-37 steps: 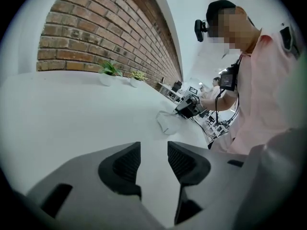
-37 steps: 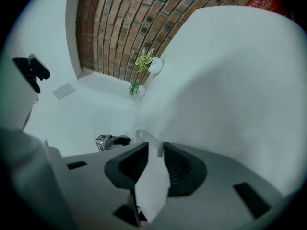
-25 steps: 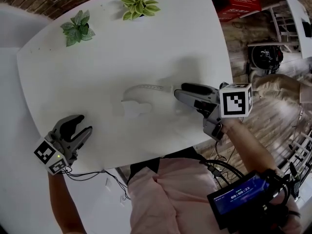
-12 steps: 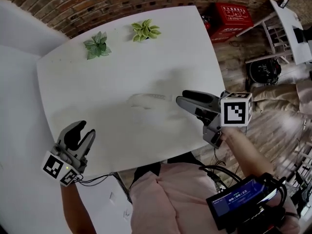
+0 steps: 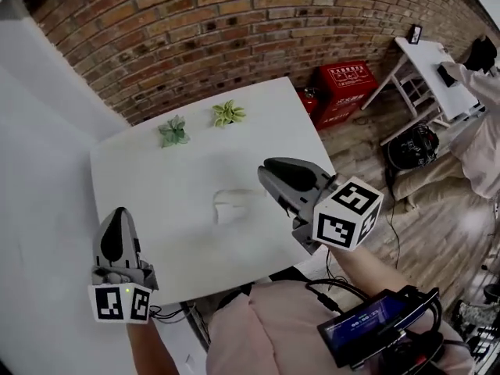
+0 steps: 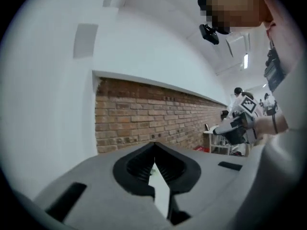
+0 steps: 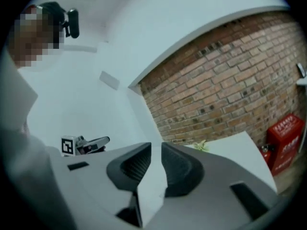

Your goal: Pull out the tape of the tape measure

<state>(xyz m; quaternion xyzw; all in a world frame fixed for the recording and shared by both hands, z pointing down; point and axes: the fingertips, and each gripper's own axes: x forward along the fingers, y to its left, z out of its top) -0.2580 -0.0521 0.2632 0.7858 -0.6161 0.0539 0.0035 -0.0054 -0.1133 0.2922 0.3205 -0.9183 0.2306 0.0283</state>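
A darker green leafy plant (image 5: 173,131) and a paler green leafy plant (image 5: 227,113) are standing at the white rounded surface's (image 5: 148,186) far edge. A white tape measure (image 5: 234,205) is lying mid-surface, with bare room lying all around it. A red plastic crate (image 5: 341,92) is blocking the floor beside the far right corner.

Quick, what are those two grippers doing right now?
Left gripper: closed, empty.
Right gripper: narrowly open, empty; its jaws have just been closing.

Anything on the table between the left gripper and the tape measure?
No. In the head view, only bare table separates left gripper and tape measure.
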